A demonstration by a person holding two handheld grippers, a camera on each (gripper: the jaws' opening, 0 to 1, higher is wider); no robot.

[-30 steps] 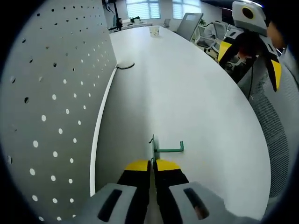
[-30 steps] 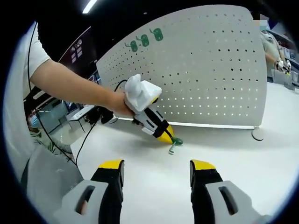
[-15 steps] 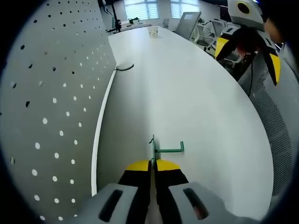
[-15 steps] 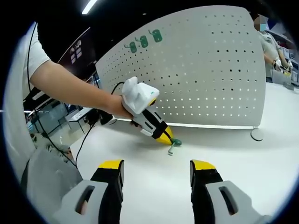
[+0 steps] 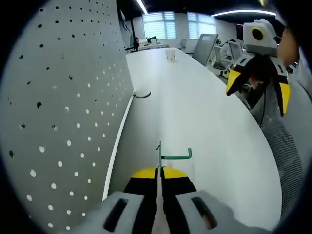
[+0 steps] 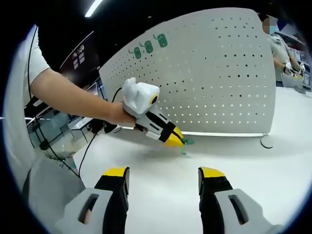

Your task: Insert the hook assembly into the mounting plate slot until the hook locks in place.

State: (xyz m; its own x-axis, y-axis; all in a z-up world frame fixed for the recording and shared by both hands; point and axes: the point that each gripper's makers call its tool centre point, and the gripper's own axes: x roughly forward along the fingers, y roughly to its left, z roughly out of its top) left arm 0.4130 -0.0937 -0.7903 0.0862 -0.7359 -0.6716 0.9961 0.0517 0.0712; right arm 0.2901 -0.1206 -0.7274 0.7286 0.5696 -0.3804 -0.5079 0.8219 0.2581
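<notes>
Left gripper: jaws pinched together on the green hook, thin wire with a short arm bent out sideways. In the right gripper view this gripper slants down from a bare forearm, yellow tips and hook just clear of the white table, near the foot of the board.

Right gripper: jaws spread wide, nothing between them, hovering over the table. From the left gripper view it hangs beyond the table's far edge.

Pegboard: upright, pale grey, rows of small round holes, close alongside the left gripper. Three green hooks already sit near its top edge.

Farther: dark cable loop at the board's base; small cup far down the table.
</notes>
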